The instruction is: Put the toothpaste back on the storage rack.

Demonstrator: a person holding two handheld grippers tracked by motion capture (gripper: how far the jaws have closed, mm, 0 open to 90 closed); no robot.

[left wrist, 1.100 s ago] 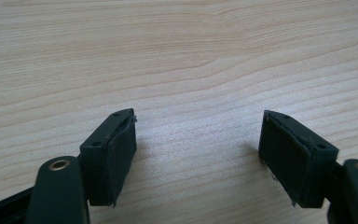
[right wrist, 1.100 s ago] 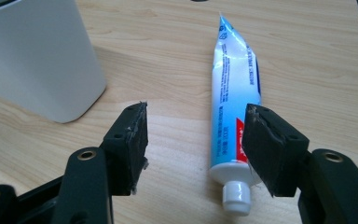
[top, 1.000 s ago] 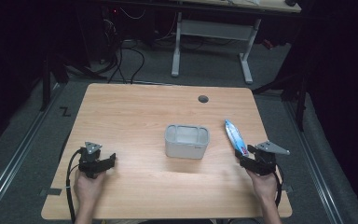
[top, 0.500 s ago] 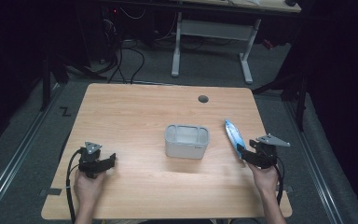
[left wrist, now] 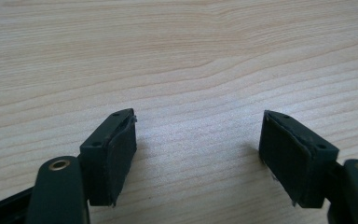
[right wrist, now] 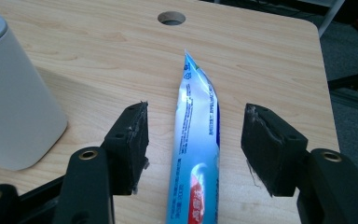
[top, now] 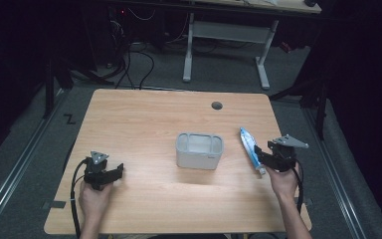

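Tube: the toothpaste tube (right wrist: 198, 144) lies flat on the table (top: 144, 119), right of the grey box (top: 199, 150).
Right gripper (right wrist: 193, 144): your jaws straddle it, unclenched, narrowing slightly.
Handling: light, soft, slick; pinch the firmer body, gently.

Nothing here can be read outright. The blue and white tube (right wrist: 197, 140), in the middle of the right gripper view, carries lines of fine print along its side and a small triangle sign near its far crimped end, all too small to make out.
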